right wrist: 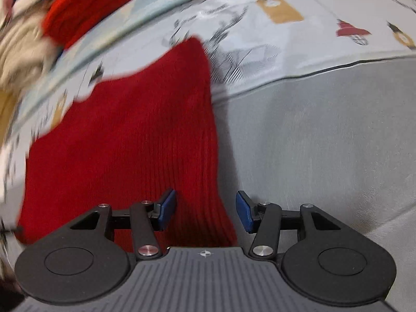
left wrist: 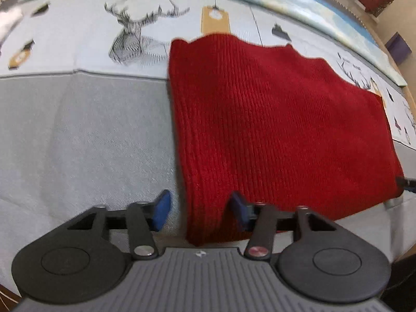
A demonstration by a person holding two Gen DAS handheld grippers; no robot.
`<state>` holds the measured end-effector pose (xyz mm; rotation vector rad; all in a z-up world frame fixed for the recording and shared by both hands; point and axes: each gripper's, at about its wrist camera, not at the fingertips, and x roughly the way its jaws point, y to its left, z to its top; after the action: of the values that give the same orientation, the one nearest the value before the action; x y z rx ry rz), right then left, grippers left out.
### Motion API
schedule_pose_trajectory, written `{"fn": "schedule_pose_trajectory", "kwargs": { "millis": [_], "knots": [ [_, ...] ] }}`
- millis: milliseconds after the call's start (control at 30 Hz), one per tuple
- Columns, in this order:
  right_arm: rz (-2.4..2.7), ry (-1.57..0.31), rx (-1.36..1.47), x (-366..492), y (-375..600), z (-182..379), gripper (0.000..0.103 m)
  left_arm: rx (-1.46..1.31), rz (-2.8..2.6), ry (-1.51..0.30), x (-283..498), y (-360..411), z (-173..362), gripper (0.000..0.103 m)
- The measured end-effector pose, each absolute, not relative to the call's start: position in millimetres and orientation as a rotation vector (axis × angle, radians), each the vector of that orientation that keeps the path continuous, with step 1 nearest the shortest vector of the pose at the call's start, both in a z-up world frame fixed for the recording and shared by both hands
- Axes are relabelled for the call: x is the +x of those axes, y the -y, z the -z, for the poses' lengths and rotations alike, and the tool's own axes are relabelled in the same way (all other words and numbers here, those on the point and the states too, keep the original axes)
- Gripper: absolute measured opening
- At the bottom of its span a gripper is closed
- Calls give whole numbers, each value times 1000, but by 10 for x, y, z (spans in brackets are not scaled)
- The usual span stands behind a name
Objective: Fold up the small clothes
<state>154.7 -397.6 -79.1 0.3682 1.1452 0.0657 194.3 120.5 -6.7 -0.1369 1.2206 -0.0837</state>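
**Operator:** While both cameras look down the bed, I see the red knit garment (left wrist: 273,130) lying flat on the grey bedspread (left wrist: 91,135), its far edge reaching onto the printed strip with the stag drawing (left wrist: 130,36). It looks like a neat rectangle, so I judge at least one fold is done.

**Observer:** And your grippers?

**Operator:** My left gripper (left wrist: 199,212) sits at the garment's near left corner, fingers spread wide with nothing between them but cloth and bedspread underneath; one blue pad (left wrist: 162,213) is over the grey cover, the other over the knit. My right gripper (right wrist: 206,213) mirrors it at the near right corner (right wrist: 208,208), also wide apart and holding nothing. Each straddles a side edge, I think, so that closing would pinch both layers at once.

**Observer:** Are the pads touching the fabric?

**Operator:** I cannot tell; they are just above or on it (the right view is smeared, so I would not trust it for contact).

**Observer:** Anything else around?

**Operator:** Another red piece (right wrist: 85,10) lies at the far side beyond the bed's pale border (left wrist: 299,7), well apart from this one.

**Observer:** Risk?

**Operator:** The knit is thick and loose, so a shallow pinch might catch only the top layer.
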Motion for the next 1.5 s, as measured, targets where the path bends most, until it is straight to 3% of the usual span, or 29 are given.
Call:
{"fn": "schedule_pose_trajectory", "kwargs": {
  "millis": [133,200,300,400,567,633,700,867,1033,1267,1367,1500],
  "knots": [
    [-83,-1148,319,1429,3939,778,51,-152,76,-1235,1917,-1181,191,19],
    [-87,-1116,303,1396,3924,726,21,-134,73,-1209,1912,-1153,148,16],
    [-83,-1039,332,1332,3954,597,14,-172,71,-1129,1861,-1214,-3,15],
    [-83,-972,400,1245,4067,503,14,-198,74,-1112,1828,-1278,-38,15],
    [-22,-1123,353,1318,4036,768,14,-122,58,-1241,1873,-1221,181,16],
    [-16,-1129,332,1328,4002,768,15,-91,55,-1228,1868,-1185,146,21],
    [-3,-1119,323,1320,3994,724,18,-57,34,-1192,1856,-1160,75,38],
    [53,-989,336,1224,4113,472,27,-39,54,-1034,1833,-1142,-153,38],
    [5,-901,426,1194,4243,375,27,-49,189,-955,1856,-980,-262,38],
    [-69,-1107,132,1336,3818,683,27,116,143,-1261,1976,-730,293,33],
    [-22,-1187,115,1375,3838,835,39,116,152,-1232,1989,-693,236,33],
    [-26,-1157,128,1372,3860,770,39,104,151,-1170,2019,-681,143,34]
  ]
}}
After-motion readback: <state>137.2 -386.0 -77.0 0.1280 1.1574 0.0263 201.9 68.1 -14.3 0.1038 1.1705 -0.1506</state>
